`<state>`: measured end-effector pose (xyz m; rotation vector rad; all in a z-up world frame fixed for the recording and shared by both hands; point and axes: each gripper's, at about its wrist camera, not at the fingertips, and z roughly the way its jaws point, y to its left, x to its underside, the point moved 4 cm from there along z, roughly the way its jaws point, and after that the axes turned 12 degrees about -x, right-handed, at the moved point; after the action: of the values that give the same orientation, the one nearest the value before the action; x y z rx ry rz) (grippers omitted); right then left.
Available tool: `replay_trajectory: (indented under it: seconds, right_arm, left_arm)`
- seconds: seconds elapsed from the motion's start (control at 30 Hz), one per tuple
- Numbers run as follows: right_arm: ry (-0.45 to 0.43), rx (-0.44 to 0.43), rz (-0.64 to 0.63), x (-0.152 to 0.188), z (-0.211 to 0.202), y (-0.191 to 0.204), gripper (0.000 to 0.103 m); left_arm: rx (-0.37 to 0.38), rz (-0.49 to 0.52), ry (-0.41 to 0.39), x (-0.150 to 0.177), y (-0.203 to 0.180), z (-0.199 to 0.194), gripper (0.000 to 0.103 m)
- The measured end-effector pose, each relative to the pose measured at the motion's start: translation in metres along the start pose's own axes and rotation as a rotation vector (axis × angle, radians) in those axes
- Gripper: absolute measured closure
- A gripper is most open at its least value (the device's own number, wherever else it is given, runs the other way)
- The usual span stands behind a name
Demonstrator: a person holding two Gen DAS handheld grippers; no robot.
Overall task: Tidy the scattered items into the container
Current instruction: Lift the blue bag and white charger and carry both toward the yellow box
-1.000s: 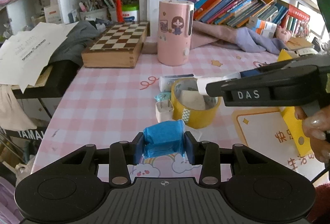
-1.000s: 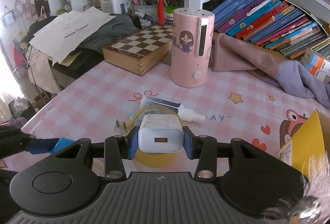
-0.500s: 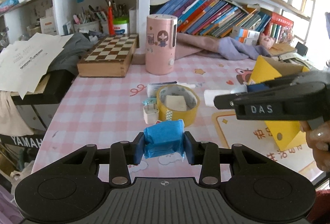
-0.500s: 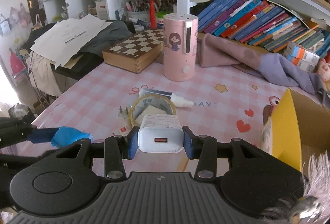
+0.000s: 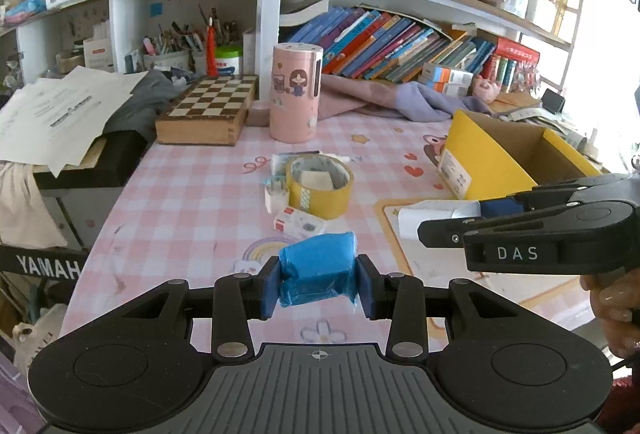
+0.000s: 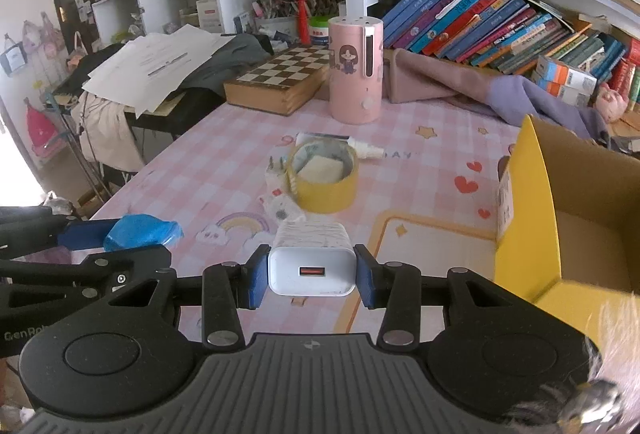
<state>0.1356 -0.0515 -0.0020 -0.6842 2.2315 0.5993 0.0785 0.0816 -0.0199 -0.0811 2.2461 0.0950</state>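
Both loads have drawn back toward the open yellow cardboard box [image 6: 532, 234] at the table's right edge: your left gripper [image 5: 318, 284] clamps the crumpled blue plastic wad [image 5: 318, 270], your right gripper [image 6: 310, 274] the white USB charger block [image 6: 311, 266], ready for dropping in.

Black grippers, blue fingers [image 5: 269, 288], silver screws [image 5: 231, 348], white "DAS" lettering [image 5: 517, 253], ribbed grey base.

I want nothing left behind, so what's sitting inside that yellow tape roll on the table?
Inside the yellow tape roll lies a pale, flat, squarish piece, tilted against the inner wall. Whatever is beneath it, and the table under the roll, is covered, so I cannot tell what else is there.
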Motion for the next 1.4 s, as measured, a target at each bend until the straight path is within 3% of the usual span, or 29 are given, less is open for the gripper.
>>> replay_trajectory:
  seconds: [0.63,1.4]
  right_arm:
    - [-0.008,0.09,0.087,0.067,-0.066,0.013,0.062]
    - [-0.041,0.306,0.303,0.128,-0.145,-0.042,0.062]
  left_arm:
    - [0.108,0.061,-0.027,0.035,-0.031,-0.051,0.066]
    - [0.354,0.251,-0.015,0.042,-0.128,-0.052,0.065]
